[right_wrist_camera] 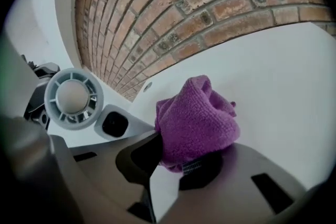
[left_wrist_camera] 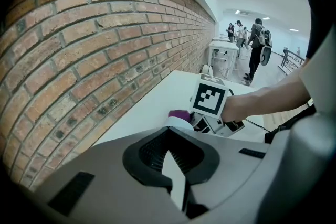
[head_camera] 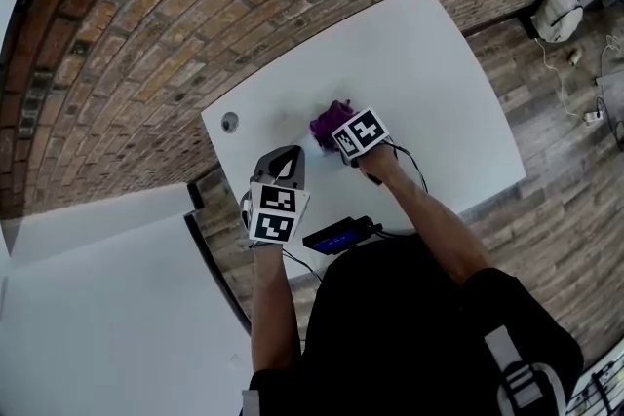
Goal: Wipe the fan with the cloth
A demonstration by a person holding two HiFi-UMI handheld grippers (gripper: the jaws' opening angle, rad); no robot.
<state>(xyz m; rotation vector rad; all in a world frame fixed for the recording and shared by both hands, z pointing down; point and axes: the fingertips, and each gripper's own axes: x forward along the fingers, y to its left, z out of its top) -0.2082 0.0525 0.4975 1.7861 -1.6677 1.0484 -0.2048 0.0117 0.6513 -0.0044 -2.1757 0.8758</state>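
Over the table's (head_camera: 429, 93) near edge the left gripper (left_wrist_camera: 172, 160) is closed on nothing, the right gripper (right_wrist_camera: 176, 162) at its 1 o'clock pinches the purple cloth (right_wrist_camera: 197, 118), the white fan (right_wrist_camera: 73, 96) at that gripper's 9 o'clock, and bare tabletop spreads from 12 to 3 o'clock, brick wall (head_camera: 195, 5) along the far edge.

cloth (head_camera: 328, 120) half tucked behind the marker cube (head_camera: 359, 132) of the right claw (head_camera: 333, 141) overhead; left gripper view catches just a purple sliver. fan (right_wrist_camera: 73, 97) has its base hidden behind the claw body, perhaps resting on the counter (right_wrist_camera: 294, 86). far-off people (left_wrist_camera: 256, 39) too small to read.
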